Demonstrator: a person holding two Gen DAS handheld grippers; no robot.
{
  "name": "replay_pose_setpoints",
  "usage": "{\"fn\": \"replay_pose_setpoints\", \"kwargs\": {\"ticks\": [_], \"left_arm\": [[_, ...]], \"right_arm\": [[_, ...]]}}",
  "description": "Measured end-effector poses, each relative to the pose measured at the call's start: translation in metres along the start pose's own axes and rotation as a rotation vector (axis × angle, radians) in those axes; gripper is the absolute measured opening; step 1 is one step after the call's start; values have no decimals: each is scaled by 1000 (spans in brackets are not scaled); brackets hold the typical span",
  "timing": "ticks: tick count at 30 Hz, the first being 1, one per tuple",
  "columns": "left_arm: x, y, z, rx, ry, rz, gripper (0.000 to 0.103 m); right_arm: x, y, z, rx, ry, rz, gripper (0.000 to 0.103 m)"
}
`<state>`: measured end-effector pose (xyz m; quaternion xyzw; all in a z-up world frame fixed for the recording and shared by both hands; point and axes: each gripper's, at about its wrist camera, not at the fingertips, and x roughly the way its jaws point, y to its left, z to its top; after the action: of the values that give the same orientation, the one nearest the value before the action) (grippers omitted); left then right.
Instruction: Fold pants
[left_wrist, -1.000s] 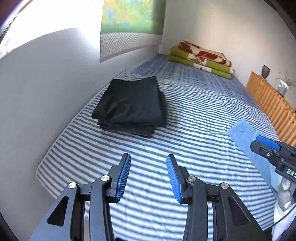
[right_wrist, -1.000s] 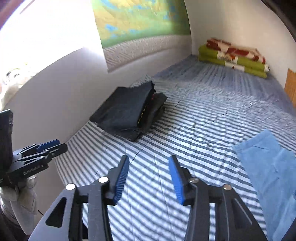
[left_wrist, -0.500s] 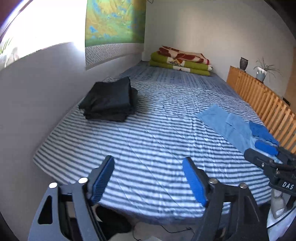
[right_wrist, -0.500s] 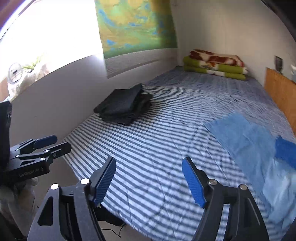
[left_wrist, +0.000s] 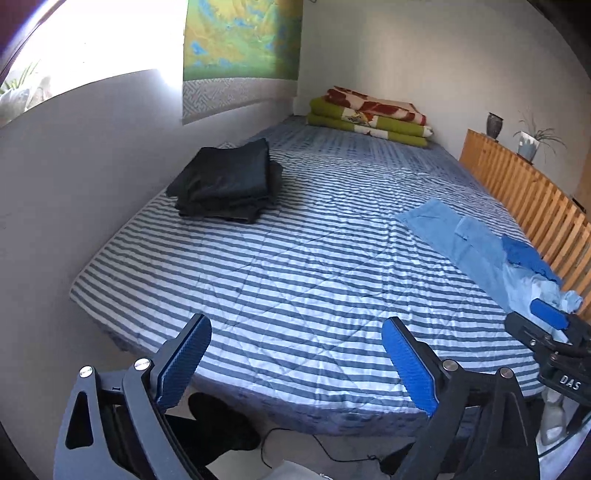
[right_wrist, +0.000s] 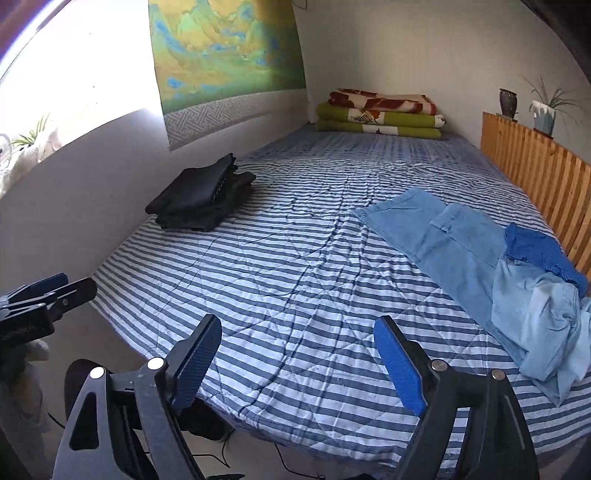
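A striped bed (right_wrist: 295, 266) fills both views. Light-blue pants (right_wrist: 461, 251) lie unfolded at the right, their lower end crumpled and cut off by the frame. Folded dark clothes (left_wrist: 225, 182) sit upper left. The left gripper (left_wrist: 295, 363) and right gripper (right_wrist: 297, 360) hang empty at the bottom, jaws wide apart.

The window (left_wrist: 85, 40) at upper left of both views is blown out to white, so nothing beyond it reads. In the left wrist view the right gripper (left_wrist: 554, 332) is cut by the right edge (only one blue pad shows), hiding how its jaws stand. The light blue pants (right_wrist: 480, 266) bunch at lower right, their far end running under a dark blue cloth (right_wrist: 543, 254)
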<state>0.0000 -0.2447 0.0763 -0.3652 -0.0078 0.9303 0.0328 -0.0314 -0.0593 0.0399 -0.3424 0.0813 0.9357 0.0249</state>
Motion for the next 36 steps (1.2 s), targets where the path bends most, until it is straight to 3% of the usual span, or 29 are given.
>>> {"fn": "replay_pose_setpoints", "kwargs": {"ticks": [6, 18, 36], "left_arm": [[16, 9, -1, 2, 31, 33, 96], [35, 9, -1, 11, 63, 15, 96], [36, 1, 1, 18, 64, 30, 96]], "right_arm": [[4, 6, -3, -17, -5, -8, 82], [12, 7, -8, -26, 15, -32, 82], [16, -6, -13, 2, 33, -24, 82]]}}
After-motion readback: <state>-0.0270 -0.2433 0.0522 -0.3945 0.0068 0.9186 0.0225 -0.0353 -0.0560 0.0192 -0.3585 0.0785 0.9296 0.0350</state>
